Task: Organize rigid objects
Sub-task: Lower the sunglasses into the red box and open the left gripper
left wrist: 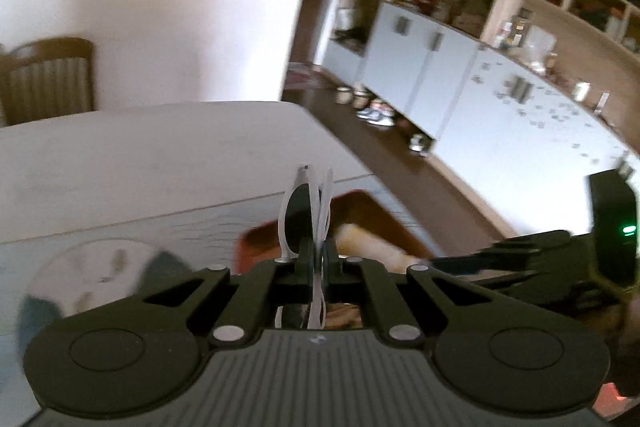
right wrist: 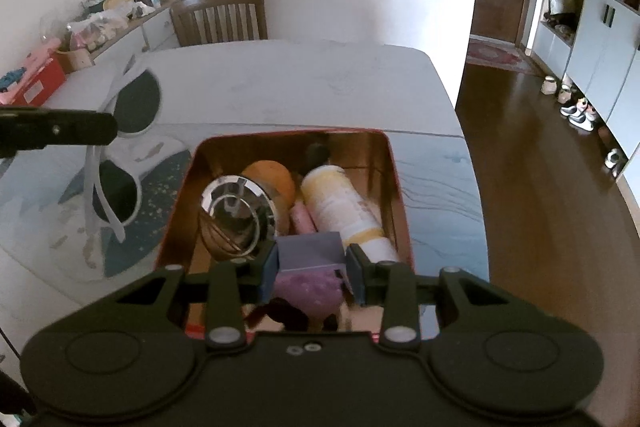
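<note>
Right wrist view: pale table, right claw clamping purple block, left claw pinching sunglasses.

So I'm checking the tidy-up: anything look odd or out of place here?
Only the white sunglasses: they hang in the air from the left gripper, left of the red tin, above the table mat.

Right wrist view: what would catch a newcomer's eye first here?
The white-framed sunglasses hang in the air left of the red tin, pinched by the left gripper. Inside the tin lie a shiny chrome lid and a yellow-and-white bottle. At the tin's near end, the right gripper is shut on a small purple box.
</note>
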`<state>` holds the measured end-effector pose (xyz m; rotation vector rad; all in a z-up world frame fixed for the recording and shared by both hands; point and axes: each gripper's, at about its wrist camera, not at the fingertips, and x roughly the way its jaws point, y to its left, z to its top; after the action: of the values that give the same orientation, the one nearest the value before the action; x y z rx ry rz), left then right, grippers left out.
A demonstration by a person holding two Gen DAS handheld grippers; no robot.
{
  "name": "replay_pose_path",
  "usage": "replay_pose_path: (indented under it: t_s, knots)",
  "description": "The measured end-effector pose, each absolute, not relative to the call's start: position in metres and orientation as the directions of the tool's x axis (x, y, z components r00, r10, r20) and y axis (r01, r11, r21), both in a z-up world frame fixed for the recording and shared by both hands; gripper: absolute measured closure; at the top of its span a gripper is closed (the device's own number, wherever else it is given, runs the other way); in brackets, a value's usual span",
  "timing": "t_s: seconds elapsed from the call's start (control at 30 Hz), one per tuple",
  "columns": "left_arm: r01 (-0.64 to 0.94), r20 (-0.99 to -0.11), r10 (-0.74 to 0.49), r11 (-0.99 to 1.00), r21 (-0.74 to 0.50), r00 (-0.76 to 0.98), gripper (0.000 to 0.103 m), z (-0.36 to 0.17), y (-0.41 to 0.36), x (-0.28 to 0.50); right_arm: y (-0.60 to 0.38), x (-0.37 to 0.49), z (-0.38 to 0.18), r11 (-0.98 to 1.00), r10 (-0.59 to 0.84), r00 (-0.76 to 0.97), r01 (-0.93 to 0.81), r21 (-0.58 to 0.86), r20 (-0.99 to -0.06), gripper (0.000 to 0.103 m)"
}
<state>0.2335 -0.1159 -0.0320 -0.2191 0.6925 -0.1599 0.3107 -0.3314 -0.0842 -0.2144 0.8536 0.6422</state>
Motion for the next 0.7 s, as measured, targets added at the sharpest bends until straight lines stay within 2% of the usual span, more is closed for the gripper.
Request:
replay_pose_path:
  t_s: [0.23, 0.47, 0.7]
  knots:
    - [0.152, -0.638, -0.333, 0.934, -0.323, 0.694, 0.099, -0.044, -0.141, 0.259, -0.332, 0.311, -0.088, 0.792, 0.415, 0.492, -0.61, 0.037, -0.765, 0.067]
    - [0.132, -0.701, -0.345, 0.931, -0.341, 0.624, 0.099, -0.079, -0.151, 0.28, -0.33, 0.31, -0.097, 0.776, 0.403, 0.479, -0.631, 0.013, -0.78, 0.067]
    - [0.135, -0.748, -0.316, 0.946, -0.295, 0.583, 0.099, -0.099, -0.166, 0.292, -0.326, 0.304, -0.096, 0.762, 0.401, 0.497, -0.648, -0.022, -0.769, 0.068]
